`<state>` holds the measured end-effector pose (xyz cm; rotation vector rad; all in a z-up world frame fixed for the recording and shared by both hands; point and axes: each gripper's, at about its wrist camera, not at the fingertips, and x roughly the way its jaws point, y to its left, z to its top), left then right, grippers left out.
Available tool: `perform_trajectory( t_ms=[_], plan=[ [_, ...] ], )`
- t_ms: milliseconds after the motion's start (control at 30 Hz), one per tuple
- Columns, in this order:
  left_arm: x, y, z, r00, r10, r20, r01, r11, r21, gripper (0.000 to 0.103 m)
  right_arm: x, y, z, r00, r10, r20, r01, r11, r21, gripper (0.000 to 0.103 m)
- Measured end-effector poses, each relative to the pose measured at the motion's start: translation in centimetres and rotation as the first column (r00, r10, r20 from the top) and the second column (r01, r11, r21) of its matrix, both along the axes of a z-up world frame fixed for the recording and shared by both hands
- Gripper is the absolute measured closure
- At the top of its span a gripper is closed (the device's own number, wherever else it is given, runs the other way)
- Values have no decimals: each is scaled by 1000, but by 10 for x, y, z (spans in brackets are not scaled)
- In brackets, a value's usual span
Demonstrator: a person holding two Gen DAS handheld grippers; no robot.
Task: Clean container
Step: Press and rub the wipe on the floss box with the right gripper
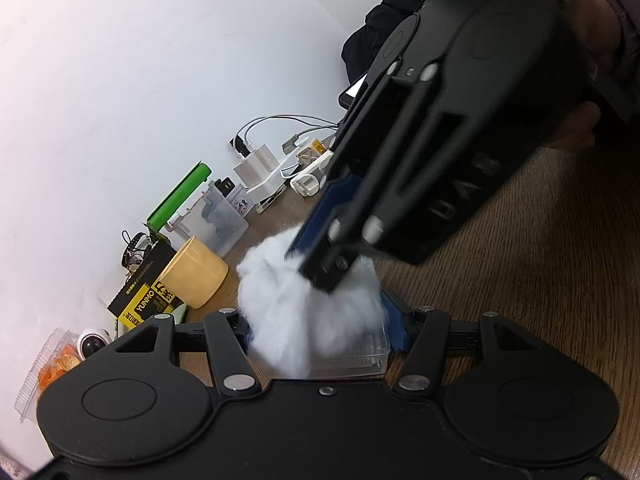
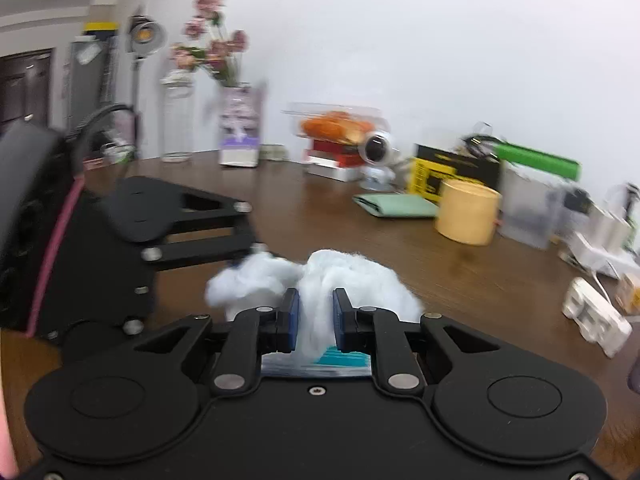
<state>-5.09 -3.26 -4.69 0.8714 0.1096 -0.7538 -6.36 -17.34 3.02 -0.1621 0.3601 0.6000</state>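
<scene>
A clear plastic container (image 1: pixel 360 356) lies on the wooden table between the blue pads of my left gripper (image 1: pixel 326 330), which is shut on its sides. A fluffy white cotton wad (image 1: pixel 304 304) sits in and over the container. My right gripper (image 2: pixel 316 320) is shut on the cotton wad (image 2: pixel 320 312) and presses it down into the container (image 2: pixel 344 362), whose teal-tinted edge shows below. In the left wrist view the right gripper (image 1: pixel 320 268) comes down from the upper right onto the cotton. The left gripper's fingers (image 2: pixel 200 236) show at left in the right wrist view.
Along the wall stand a yellow cylindrical cup (image 1: pixel 196 272), a black-and-yellow box (image 1: pixel 144 300), a clear bin with a green lid (image 1: pixel 216 216), chargers and cables (image 1: pixel 272 160), a small white camera (image 2: pixel 376 148), a food box (image 2: pixel 336 124), a green pouch (image 2: pixel 396 204) and a flower vase (image 2: pixel 240 120).
</scene>
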Motion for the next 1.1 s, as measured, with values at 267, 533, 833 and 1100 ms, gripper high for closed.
perform_trajectory(
  t_ms=[267,533,833,1100],
  plan=[
    [0,-1,0,1000,0,0,0,1000,0,47,0,2,0,1000,-14,-14,14,1000,-14,85],
    [1,-1,1,1000,0,2,0,1000,0,47,1,0,-1,999,-36,-22,36,999,-11,85],
    [0,-1,0,1000,0,2,0,1000,0,47,1,0,0,999,-39,-25,39,999,-10,85],
    [1,-1,1,1000,0,1,0,1000,0,46,3,0,0,999,-41,-28,41,999,-9,84]
  ],
)
